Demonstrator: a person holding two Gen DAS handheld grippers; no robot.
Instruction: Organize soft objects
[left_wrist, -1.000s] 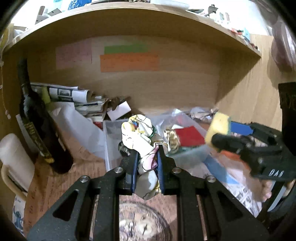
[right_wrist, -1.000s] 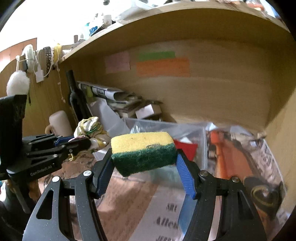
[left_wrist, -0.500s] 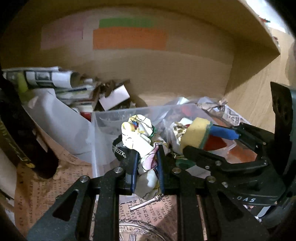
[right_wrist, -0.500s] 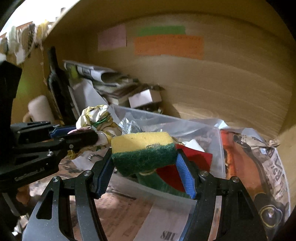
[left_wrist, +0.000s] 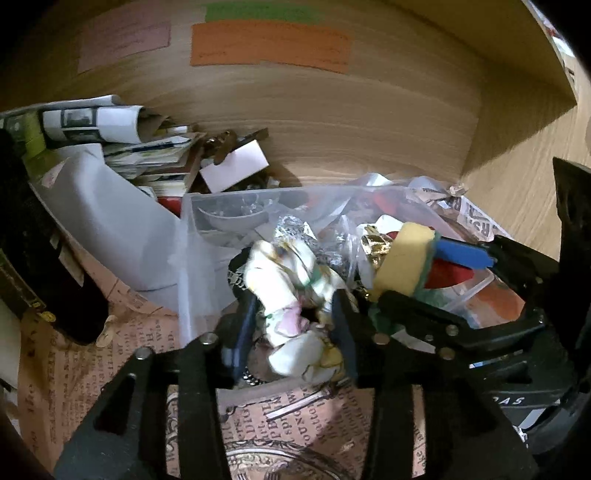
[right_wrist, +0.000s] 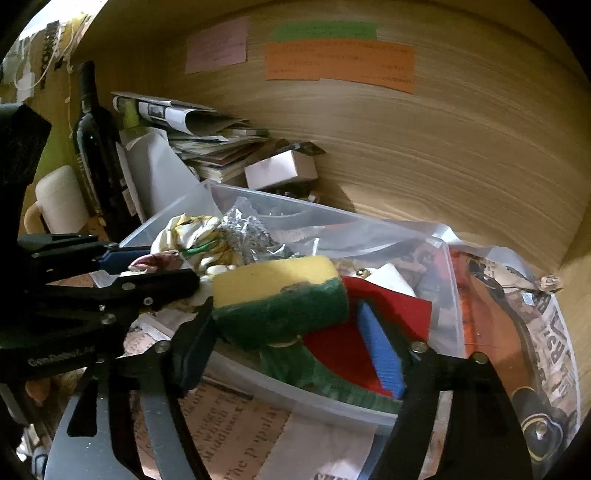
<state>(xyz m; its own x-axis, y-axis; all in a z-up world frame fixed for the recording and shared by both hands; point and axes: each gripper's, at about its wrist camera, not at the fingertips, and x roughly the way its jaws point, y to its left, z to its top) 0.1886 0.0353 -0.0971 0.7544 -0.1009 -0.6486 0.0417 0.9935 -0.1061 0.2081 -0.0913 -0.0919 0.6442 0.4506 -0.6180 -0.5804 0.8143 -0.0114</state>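
Note:
My left gripper (left_wrist: 293, 306) has spread its jaws around a crumpled patterned cloth (left_wrist: 291, 291), which hangs loose between them over the clear plastic bin (left_wrist: 188, 236). My right gripper (right_wrist: 291, 314) has also opened: its right blue pad (right_wrist: 380, 350) stands apart from the yellow and green sponge (right_wrist: 277, 295), which leans on the left finger above the bin (right_wrist: 439, 295). The sponge (left_wrist: 402, 262) and the right gripper (left_wrist: 424, 277) show at the right of the left wrist view. The cloth (right_wrist: 192, 236) and the left gripper (right_wrist: 159, 266) show at the left of the right wrist view.
The bin holds crumpled foil (right_wrist: 247, 232), a red piece (right_wrist: 388, 314) and green fabric (right_wrist: 314, 373). A dark bottle (right_wrist: 92, 147), a cream mug (right_wrist: 59, 199), stacked papers (right_wrist: 207, 136) and a white box (right_wrist: 280, 170) stand behind it. An orange tool (right_wrist: 491, 317) lies at the right on newspaper.
Both grippers have moved forward and down over the bin. Both have opened their jaws, so the cloth and the sponge are no longer clamped.

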